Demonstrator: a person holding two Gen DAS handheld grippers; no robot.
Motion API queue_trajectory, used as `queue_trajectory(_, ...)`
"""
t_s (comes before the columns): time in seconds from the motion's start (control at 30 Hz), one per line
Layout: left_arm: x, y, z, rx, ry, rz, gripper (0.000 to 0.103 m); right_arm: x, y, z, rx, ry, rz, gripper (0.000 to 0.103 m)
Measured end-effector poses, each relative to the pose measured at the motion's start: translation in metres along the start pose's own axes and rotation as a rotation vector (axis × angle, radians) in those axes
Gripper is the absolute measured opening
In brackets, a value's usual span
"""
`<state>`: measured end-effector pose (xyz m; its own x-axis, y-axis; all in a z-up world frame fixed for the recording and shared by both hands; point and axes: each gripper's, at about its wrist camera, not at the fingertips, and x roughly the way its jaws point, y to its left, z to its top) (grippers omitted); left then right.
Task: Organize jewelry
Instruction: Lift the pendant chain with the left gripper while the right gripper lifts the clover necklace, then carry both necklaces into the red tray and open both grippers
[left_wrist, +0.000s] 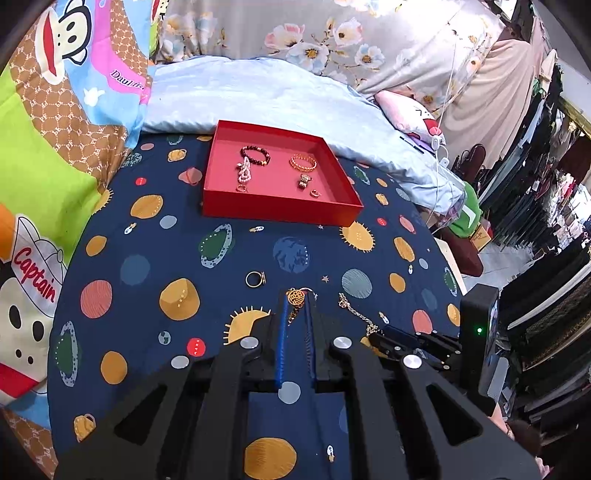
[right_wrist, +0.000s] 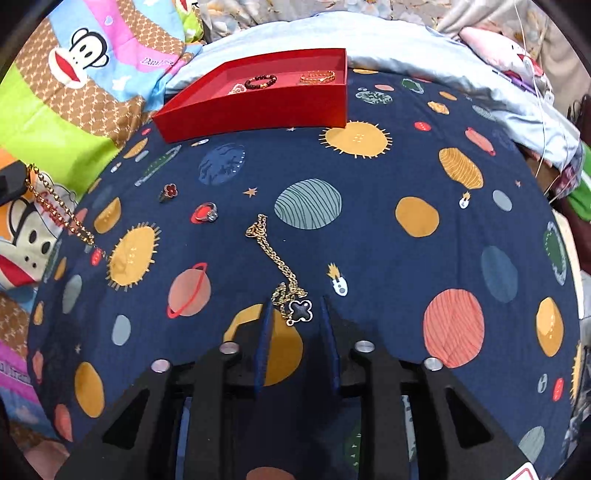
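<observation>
Bed covered by a navy planet-print sheet (right_wrist: 369, 229). Landmark: shallow red cardboard tray (right_wrist: 258, 110) at the far side. Nearer than the tray lie a red flower ring (right_wrist: 169, 192), a silver stone ring (right_wrist: 210, 214), a gold band ring (left_wrist: 255, 278) and a gold chain necklace with dark clover pendant (right_wrist: 284, 273).

— How was the light on my feeds?

— Bright and even, soft from above. I saw only faint shadows; the red tray (left_wrist: 280, 210) threw a thin one onto the planet bedspread (left_wrist: 155, 258).

— Any glare?

— Small highlights on the round metal bolts (right_wrist: 364, 346) of my tongs, and a sheen on the silky floral fabric (left_wrist: 388, 44). Nothing washed out.

— Sharpness?

— The middle was crisp; I could read the chain links of the gold necklace (right_wrist: 275, 254). Toward the rim the fisheye bent everything, the bed bulged like a dome, and the corners went black. The cluttered right edge of my left view was smeared and dim.
</observation>
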<state>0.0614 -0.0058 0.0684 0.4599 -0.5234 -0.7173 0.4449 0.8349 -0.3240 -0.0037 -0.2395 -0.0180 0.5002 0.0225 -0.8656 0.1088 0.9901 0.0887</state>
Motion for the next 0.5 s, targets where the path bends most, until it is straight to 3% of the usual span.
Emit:
queue_trajectory(0.23, 0.002, 0.000, -0.002, 0.000, 0.008, 0.000, 0.008, -0.007, -0.006, 0.001, 0.036, 0.004, 0.024, 0.012)
queue_trajectory(0.5, -0.006, -0.002, 0.004, 0.002, -0.017, -0.006, 0.008, -0.057, -0.006, 0.019, 0.045, -0.106, 0.056, 0.012)
